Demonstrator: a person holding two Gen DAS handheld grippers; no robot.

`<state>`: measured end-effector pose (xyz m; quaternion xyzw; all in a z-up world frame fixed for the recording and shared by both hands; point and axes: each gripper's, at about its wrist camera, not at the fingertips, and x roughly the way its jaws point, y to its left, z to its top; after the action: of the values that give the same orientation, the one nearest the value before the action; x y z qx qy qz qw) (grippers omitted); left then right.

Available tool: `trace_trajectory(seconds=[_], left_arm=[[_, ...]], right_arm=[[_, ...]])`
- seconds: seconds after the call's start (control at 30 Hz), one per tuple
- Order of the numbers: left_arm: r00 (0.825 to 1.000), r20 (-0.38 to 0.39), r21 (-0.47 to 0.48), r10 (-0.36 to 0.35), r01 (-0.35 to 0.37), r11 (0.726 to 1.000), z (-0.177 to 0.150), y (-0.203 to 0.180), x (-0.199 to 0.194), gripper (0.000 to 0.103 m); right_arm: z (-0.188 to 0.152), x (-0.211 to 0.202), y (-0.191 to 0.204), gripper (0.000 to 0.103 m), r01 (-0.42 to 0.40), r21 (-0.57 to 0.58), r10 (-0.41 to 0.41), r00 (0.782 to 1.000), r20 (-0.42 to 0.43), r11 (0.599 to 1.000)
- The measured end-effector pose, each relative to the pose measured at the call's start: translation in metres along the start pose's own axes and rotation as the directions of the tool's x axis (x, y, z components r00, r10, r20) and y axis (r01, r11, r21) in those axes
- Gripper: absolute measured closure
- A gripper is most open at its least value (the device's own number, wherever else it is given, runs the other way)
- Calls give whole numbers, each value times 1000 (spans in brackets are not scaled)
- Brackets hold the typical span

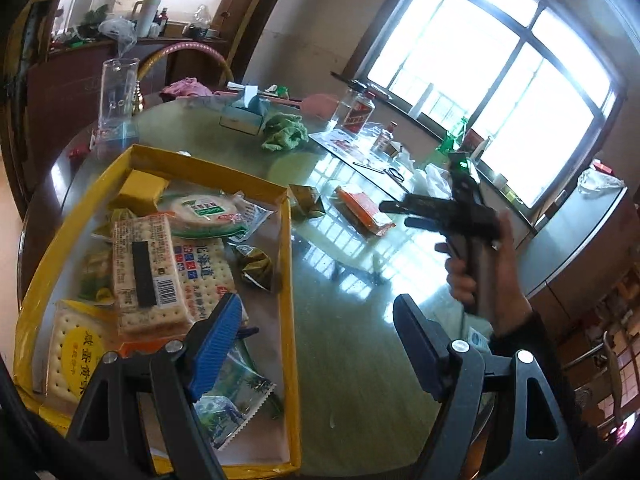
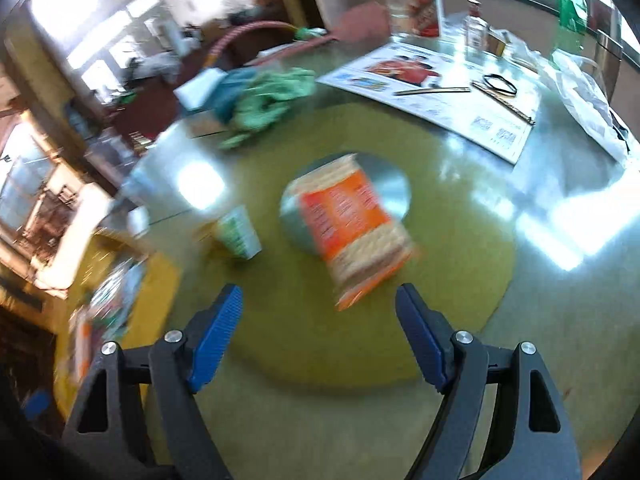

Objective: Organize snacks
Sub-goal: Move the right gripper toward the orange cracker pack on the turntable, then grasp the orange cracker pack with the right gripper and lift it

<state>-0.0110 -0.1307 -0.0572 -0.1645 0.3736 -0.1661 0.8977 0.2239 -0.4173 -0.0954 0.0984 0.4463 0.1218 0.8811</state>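
Note:
A yellow box (image 1: pixel 290 280) on the glass table holds several snack packets, among them cracker packs (image 1: pixel 148 264) and a round rice cake pack (image 1: pixel 200 210). My left gripper (image 1: pixel 320 340) is open and empty above the box's right edge. An orange cracker pack (image 1: pixel 362 210) lies on the table beyond the box; it shows blurred in the right wrist view (image 2: pixel 352 228). My right gripper (image 2: pixel 320 336) is open and empty, just short of that pack. It also shows in the left wrist view (image 1: pixel 394 214), held by a hand. A small green-gold packet (image 1: pixel 306 200) lies beside the box.
A green cloth (image 1: pixel 284 132), a tissue box (image 1: pixel 244 114), a glass jug (image 1: pixel 116 92), bottles (image 1: pixel 356 110) and a printed sheet (image 2: pixel 432 92) with scissors stand at the table's far side. A white plastic bag (image 2: pixel 588 96) lies at the right. The box's edge (image 2: pixel 160 288) is at left.

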Motion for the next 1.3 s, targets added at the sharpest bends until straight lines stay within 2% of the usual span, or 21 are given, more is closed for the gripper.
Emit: trace_trajectory(seconds=[0.07, 0.17, 0.3, 0.37, 0.4, 0.47, 0.57, 0.7, 0.8, 0.9, 0.97, 1.07, 1.17, 1.23, 1.3], left_arm=[[1000, 4, -7, 3, -3, 1000, 1, 4, -2, 25], [1000, 20, -24, 2, -2, 1000, 1, 10, -7, 25], [1000, 14, -28, -10, 11, 1000, 2, 13, -6, 25], [1000, 11, -16, -7, 7, 1000, 1, 11, -4, 25], [1000, 10, -12, -6, 6, 1000, 0, 10, -5, 25], [1000, 6, -2, -12, 12, 1000, -1, 8, -5, 25], [1000, 3, 12, 1, -1, 1000, -3, 2, -7, 25], [999, -23, 38, 36, -35, 999, -5, -5, -2, 25], [998, -53, 69, 46, -42, 997, -7, -18, 9, 25], [994, -86, 120, 61, -50, 991, -5, -34, 23, 25], [989, -123, 159, 86, -66, 985, -1, -43, 36, 25], [977, -178, 220, 117, -76, 973, 9, -53, 56, 25], [958, -229, 298, 170, -97, 949, 22, -62, 82, 25], [937, -247, 353, 247, -151, 923, 33, -66, 106, 25], [923, -247, 386, 294, -185, 904, 44, -66, 127, 25]], right_arm=[[14, 13, -11, 24, 30, 24, -30, 999, -11, 999], [32, 37, -21, 24, 15, 57, -13, 999, -38, 998], [37, 55, -4, 23, 38, 20, -37, 998, -51, 999], [33, 62, 5, 32, 88, -14, -88, 994, -57, 996], [27, 64, 8, 42, 110, -22, -111, 992, -65, 994], [19, 61, 10, 43, 134, -27, -135, 989, -61, 991], [-4, 46, 6, 45, 138, 11, -137, 988, -72, 990], [-65, 5, -8, 45, 161, 106, -154, 986, -66, 981], [-104, -24, -26, 45, 193, 216, -187, 981, -48, 957], [-122, -39, -40, 45, 181, 301, -185, 983, -15, 936], [-125, -42, -41, 44, 188, 326, -201, 980, 6, 927], [-124, -38, -33, 44, 199, 278, -218, 975, 37, 940], [-126, -38, -32, 46, 201, 244, -220, 974, 51, 949], [-127, -40, -34, 46, 220, 239, -239, 970, 52, 946], [-129, -43, -39, 46, 223, 258, -245, 968, 55, 940]])
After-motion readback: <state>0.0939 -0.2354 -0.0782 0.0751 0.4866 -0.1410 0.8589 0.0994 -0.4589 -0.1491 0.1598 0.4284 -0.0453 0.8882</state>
